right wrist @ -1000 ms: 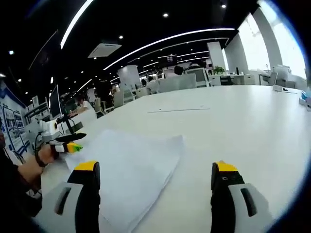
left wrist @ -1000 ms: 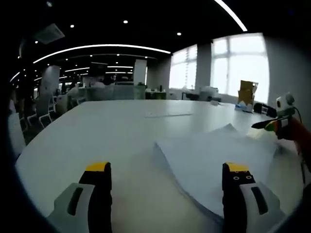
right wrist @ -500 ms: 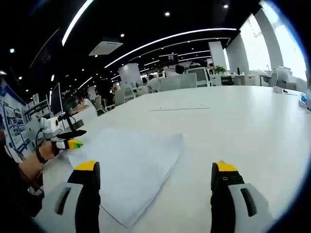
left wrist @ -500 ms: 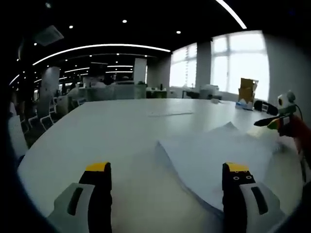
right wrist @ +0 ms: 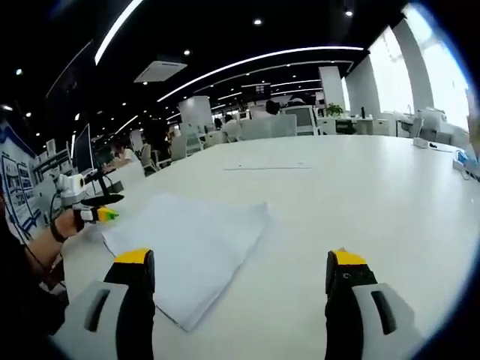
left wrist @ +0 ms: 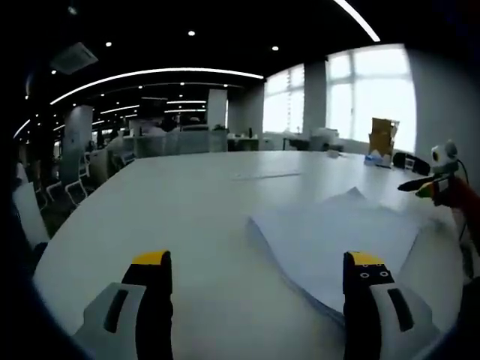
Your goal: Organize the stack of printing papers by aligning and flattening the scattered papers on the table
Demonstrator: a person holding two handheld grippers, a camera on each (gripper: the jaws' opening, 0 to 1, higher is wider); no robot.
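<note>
White paper dominates the lower right of the left gripper view: the stack of papers [left wrist: 341,240] lies on the pale table [left wrist: 180,217], its sheets fanned so one corner sticks up toward the upper right. The left gripper [left wrist: 259,289] rises from the bottom of the frame with its yellow-tipped jaws wide apart, holding nothing; the right-hand jaw sits just at the near edge of the pile. At the far right edge the right gripper [left wrist: 421,187] hovers beside the stack's far side. To do this step well, I judge each gripper should press in from opposite edges, low and level with the tabletop, so the sheets slide square rather than buckle. No writing can be read here.

In the right gripper view the stack of papers [right wrist: 187,240] lies at centre left on the table [right wrist: 360,202]. The right gripper [right wrist: 240,289] stands with jaws spread and empty, the pile near its left jaw. At the left edge the left gripper [right wrist: 97,214] sits next to the stack's far corner. A wall board at far left carries print too small to read.
</note>
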